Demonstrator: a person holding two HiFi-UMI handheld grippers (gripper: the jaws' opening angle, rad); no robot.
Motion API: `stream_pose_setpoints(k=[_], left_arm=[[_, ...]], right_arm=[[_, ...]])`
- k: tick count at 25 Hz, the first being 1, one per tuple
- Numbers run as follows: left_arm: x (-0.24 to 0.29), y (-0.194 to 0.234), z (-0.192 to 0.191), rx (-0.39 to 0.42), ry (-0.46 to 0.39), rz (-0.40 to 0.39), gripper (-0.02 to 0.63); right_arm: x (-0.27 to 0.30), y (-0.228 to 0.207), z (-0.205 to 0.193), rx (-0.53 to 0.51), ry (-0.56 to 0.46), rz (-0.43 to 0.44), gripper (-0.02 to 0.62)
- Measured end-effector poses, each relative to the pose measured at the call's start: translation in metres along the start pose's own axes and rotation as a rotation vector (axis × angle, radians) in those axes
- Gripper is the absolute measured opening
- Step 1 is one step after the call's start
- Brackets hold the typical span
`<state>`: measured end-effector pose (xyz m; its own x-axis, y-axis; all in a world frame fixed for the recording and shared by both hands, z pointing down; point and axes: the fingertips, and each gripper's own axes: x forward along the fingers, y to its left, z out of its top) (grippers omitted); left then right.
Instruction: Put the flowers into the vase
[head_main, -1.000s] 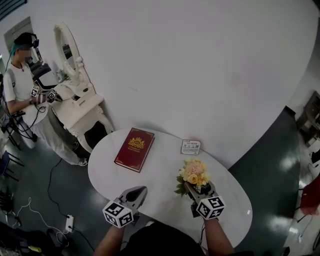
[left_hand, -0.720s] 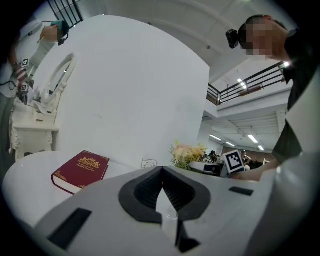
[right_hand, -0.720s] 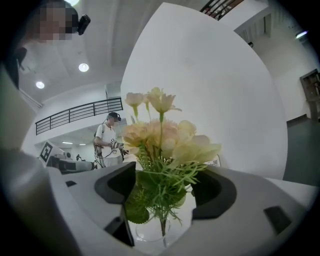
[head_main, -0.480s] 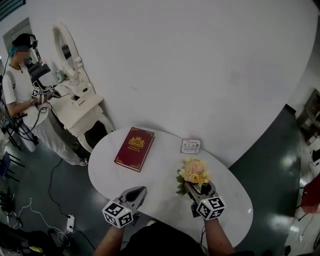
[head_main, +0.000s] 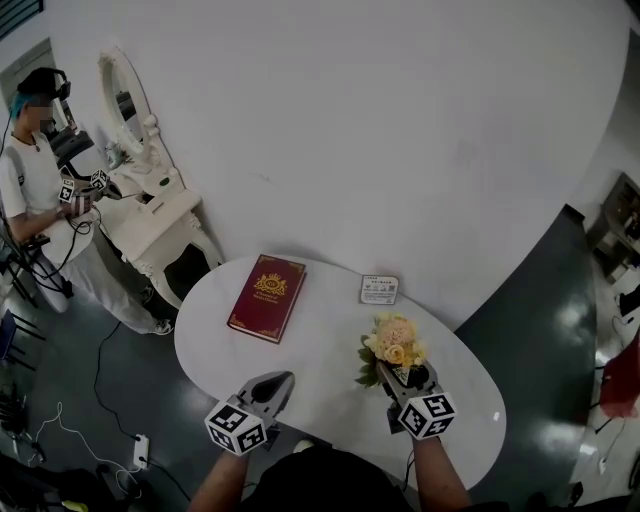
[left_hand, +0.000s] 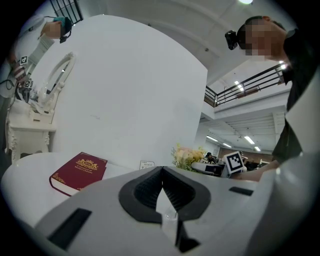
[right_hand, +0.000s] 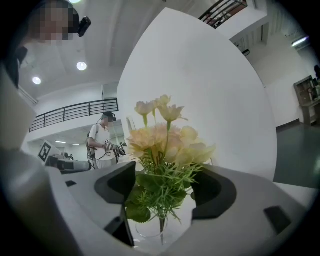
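A white oval table (head_main: 330, 335) fills the lower middle of the head view. A small bouquet of pale yellow and peach flowers (head_main: 393, 343) stands upright on it, right of centre. A dark red book (head_main: 267, 297) with a gold crest lies left of centre, well apart from the bouquet, and a small white card (head_main: 379, 290) lies near the table's far edge.

In the right gripper view, the flowers (right_hand: 165, 145) rise through the centre of the frame. Their thin green stem runs down into a small clear glass vase (right_hand: 149, 231) at the bottom edge. The right gripper (right_hand: 167, 172) has its jaws spread wide, one on each side of the foliage. Neither pad visibly presses on the leaves or the glass.

The left gripper (left_hand: 161, 169) sits at the lower left of the head view, above the table's near edge. Its jaws are closed together with nothing between them.

The flowers appear to be in the vase already.

The bouquet looks very light, with soft, easily crushed blooms and one thin, bendy stem. The best place to hold it is probably low on the stem under the leaves, with a gentle squeeze. The vase is likely smooth, slippery, breakable and light enough to tip if the foliage is nudged sideways.

At the upper left of the head view, a person (head_main: 30, 170) stands by a white dressing table (head_main: 165, 215) with an oval mirror.
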<state>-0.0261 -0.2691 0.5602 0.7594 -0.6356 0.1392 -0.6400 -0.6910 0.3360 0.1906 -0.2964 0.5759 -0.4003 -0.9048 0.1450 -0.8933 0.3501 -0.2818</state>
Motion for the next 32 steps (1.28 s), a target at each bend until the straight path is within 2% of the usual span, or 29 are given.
stream_pose_setpoints(k=[18, 26, 32], left_arm=[[-0.037, 0.010, -0.016, -0.008, 0.030, -0.123, 0.011], [-0.051, -0.010, -0.021, 0.017, 0.034, -0.127, 0.011], [-0.061, -0.043, -0.022, 0.038, 0.011, -0.099, 0.011]], right_arm=[[-0.038, 0.007, -0.006, 0.052, -0.050, -0.188, 0.325], [-0.061, 0.017, -0.011, 0.063, -0.071, -0.179, 0.325], [-0.087, 0.022, -0.019, 0.103, -0.053, -0.130, 0.325]])
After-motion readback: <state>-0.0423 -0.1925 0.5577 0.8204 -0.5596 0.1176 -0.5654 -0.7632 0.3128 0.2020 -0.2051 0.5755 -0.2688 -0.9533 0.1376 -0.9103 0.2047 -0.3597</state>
